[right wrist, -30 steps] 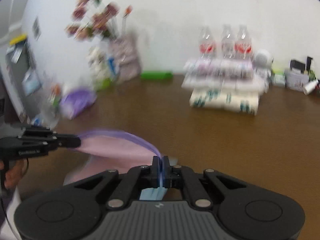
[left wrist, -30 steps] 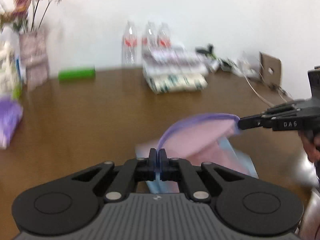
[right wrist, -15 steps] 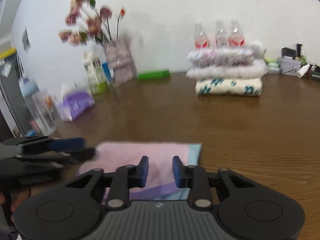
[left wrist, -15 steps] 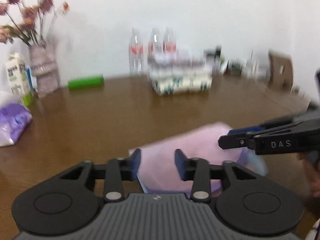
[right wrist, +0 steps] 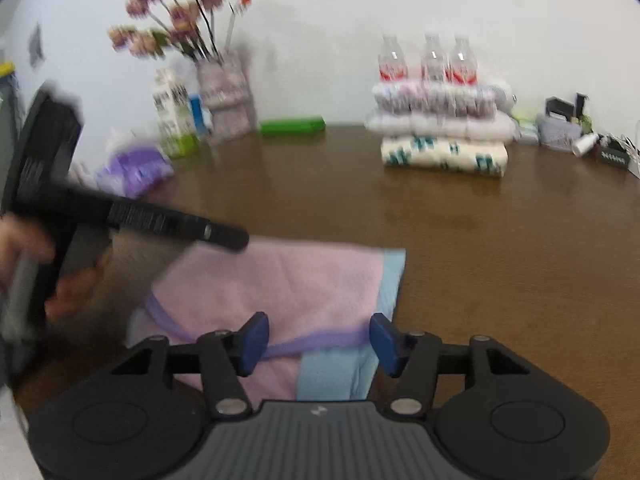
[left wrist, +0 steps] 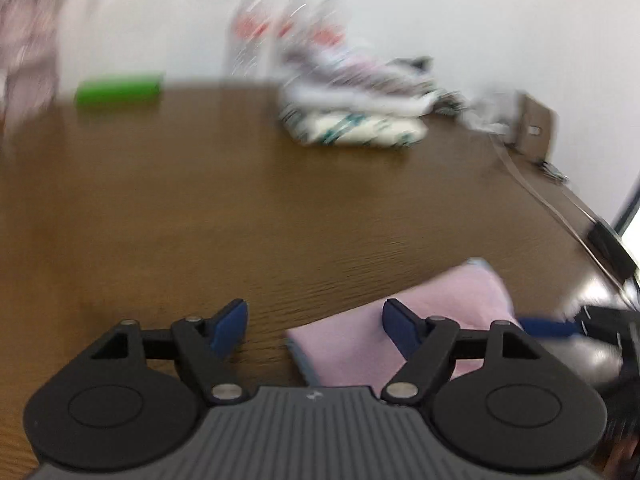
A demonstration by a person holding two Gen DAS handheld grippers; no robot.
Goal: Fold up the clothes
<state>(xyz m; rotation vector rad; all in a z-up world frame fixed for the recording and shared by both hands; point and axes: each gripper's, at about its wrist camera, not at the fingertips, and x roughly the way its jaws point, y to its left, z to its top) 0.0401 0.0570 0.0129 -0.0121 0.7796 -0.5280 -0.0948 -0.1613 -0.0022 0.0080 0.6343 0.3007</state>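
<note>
1. Left tool [left wrist: 314, 330]: jaws spread wide, just been opening, nothing held; bare counter [left wrist: 240, 208] is seen between the pads, and the cloth [left wrist: 452, 300] starts only at the right-hand pad.
2. Right tool [right wrist: 316, 338]: jaws about half open, just been opening, nothing gripped; the purple hem [right wrist: 316, 340] of the cloth [right wrist: 288, 280] is seen between the pads but is not pinched.
3. Cloth is laid flat on the counter: a pink layer folded over a light blue layer [right wrist: 390, 280], with blue showing along the right edge in the right wrist view.
4. Key relation: the cloth lies straight ahead of and under the right tool, and off to the right of the left tool. The right hand is judged nearer to the hem and the blue edge.
5. Long axis of the cloth is judged to run left to right across the right wrist view; blur makes this uncertain.
6. Pose: both tools are pitched down toward the counter. In the right wrist view the left tool is seen over the far left corner of the cloth, gripped by a hand [right wrist: 60, 288].
7. Left wrist view is heavily blurred; the stack of folded linens [right wrist: 442, 136] at the back is well apart from the cloth.
8. Fold is judged laid down and released; a further fold or smoothing may be needed.
</note>
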